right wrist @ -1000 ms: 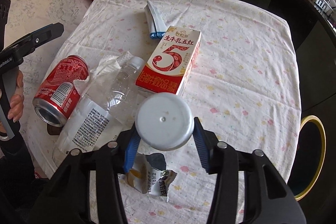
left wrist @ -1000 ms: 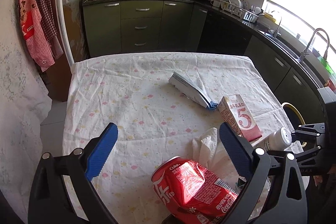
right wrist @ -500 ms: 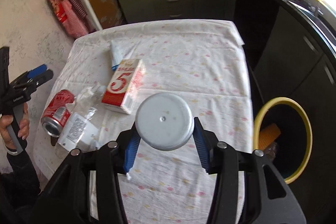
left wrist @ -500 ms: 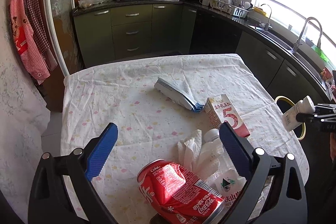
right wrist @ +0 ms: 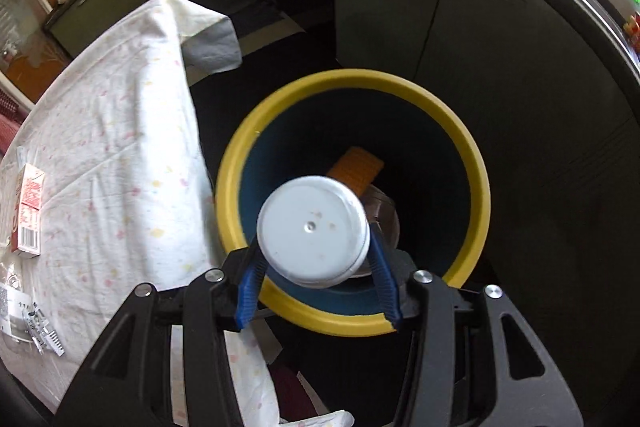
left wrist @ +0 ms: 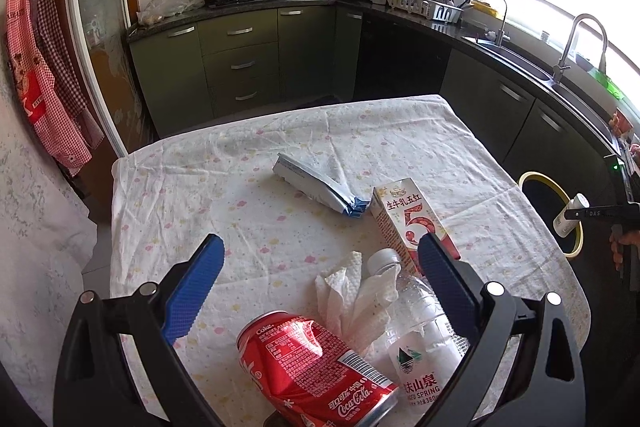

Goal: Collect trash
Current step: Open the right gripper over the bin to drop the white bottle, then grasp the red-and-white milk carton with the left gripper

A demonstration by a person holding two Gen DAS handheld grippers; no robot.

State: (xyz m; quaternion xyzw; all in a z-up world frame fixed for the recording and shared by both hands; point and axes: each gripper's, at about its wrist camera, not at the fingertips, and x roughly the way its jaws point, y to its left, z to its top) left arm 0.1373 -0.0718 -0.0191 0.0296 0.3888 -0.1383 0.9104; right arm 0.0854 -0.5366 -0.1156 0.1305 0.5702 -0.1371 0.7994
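My right gripper (right wrist: 316, 263) is shut on a small white bottle (right wrist: 313, 231) and holds it over the mouth of the yellow-rimmed bin (right wrist: 476, 163) beside the table. The same bottle (left wrist: 570, 215) shows above the bin (left wrist: 532, 178) in the left wrist view. My left gripper (left wrist: 320, 267) stands open above the table's near edge. Below it lie a crushed red cola can (left wrist: 312, 367), a crumpled paper towel (left wrist: 348, 291) and a clear water bottle (left wrist: 420, 331). A red and white milk carton (left wrist: 408, 219) and a folded blue-edged pouch (left wrist: 316, 185) lie farther out.
An orange object (right wrist: 356, 167) and other trash lie inside the bin. The table (left wrist: 200, 179) carries a white dotted cloth. Green kitchen cabinets (left wrist: 240, 67) run along the far wall and the right side, with a sink tap (left wrist: 576, 39) at the right.
My right gripper has swung with the white bottle from above the table to over the bin. The left gripper has drifted slightly and stays open.
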